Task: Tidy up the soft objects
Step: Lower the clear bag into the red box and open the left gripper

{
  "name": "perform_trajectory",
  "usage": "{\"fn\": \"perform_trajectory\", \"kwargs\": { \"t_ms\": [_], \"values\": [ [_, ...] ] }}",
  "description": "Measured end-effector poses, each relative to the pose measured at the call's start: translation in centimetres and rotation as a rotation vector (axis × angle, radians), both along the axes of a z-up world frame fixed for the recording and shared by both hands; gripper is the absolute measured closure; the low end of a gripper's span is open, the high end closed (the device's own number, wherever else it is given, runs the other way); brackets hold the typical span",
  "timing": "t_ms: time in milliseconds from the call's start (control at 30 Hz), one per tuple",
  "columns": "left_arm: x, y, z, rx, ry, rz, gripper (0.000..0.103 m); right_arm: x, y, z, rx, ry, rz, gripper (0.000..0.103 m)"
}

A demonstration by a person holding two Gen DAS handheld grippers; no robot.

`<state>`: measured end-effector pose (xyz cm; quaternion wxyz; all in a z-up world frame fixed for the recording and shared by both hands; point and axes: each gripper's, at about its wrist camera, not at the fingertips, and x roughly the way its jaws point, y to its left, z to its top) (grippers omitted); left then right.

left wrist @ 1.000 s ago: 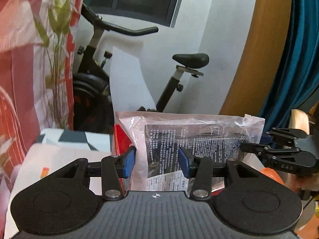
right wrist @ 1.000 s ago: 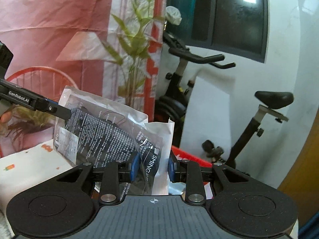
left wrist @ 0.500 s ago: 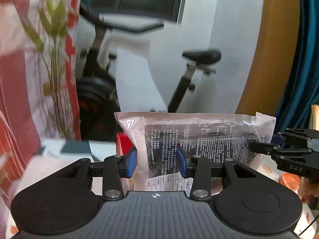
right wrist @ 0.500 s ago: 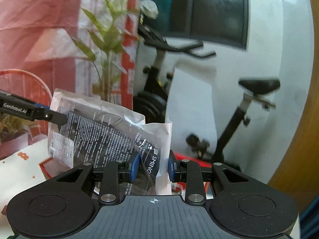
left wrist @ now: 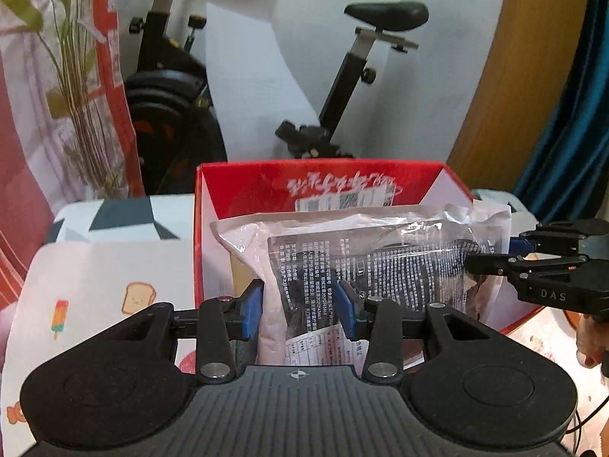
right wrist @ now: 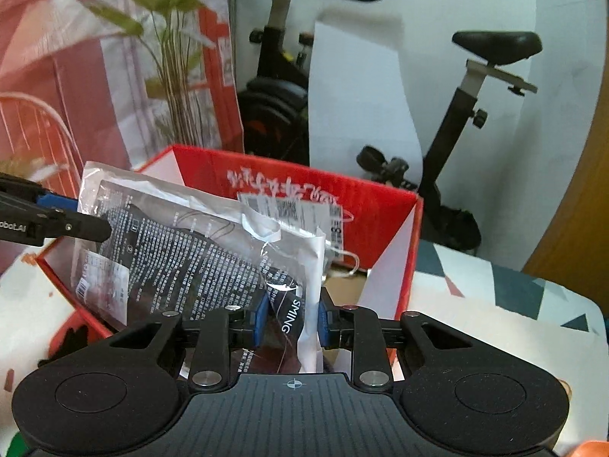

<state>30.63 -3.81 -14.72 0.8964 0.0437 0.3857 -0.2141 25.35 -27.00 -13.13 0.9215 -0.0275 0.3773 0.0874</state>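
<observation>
A soft clear plastic packet [left wrist: 365, 259] with a dark item and white print inside is held between both grippers. My left gripper [left wrist: 300, 310] is shut on its left end. My right gripper [right wrist: 291, 321] is shut on its right end, by the word SMING; it also shows at the right of the left wrist view [left wrist: 495, 257]. The packet [right wrist: 179, 251] hangs over the open red cardboard box [left wrist: 243, 186], its lower part inside the box [right wrist: 388, 205]. The left gripper's fingers [right wrist: 57, 202] show at the left of the right wrist view.
The box stands on a table with a white printed cloth [left wrist: 106, 274]. Behind it stand an exercise bike [left wrist: 357, 61], a plant [right wrist: 167, 49] against a red and white curtain, and a wooden door edge [left wrist: 525, 68]. A blue curtain [left wrist: 578, 122] hangs at the right.
Both grippers have come down with the packet, from above the box to inside its opening. The red box now fills the middle of both views.
</observation>
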Motion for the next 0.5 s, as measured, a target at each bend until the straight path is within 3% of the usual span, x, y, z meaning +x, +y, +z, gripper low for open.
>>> {"fn": "perform_trajectory", "kwargs": {
  "t_ms": [333,433,500],
  "values": [
    [1.1,0.8,-0.3,-0.023,0.036,-0.005,0.06,2.8,0.6,-1.2,-0.062,0.092,0.041,0.081],
    [0.7,0.8,0.4,-0.018,0.002,-0.005,0.067,3.6,0.7,-1.4,-0.083,0.119,0.056,0.081],
    [0.7,1.0,0.9,-0.035,-0.017,-0.002,0.078,4.1,1.0,-1.6,-0.101,0.137,0.066,0.081]
  ]
}}
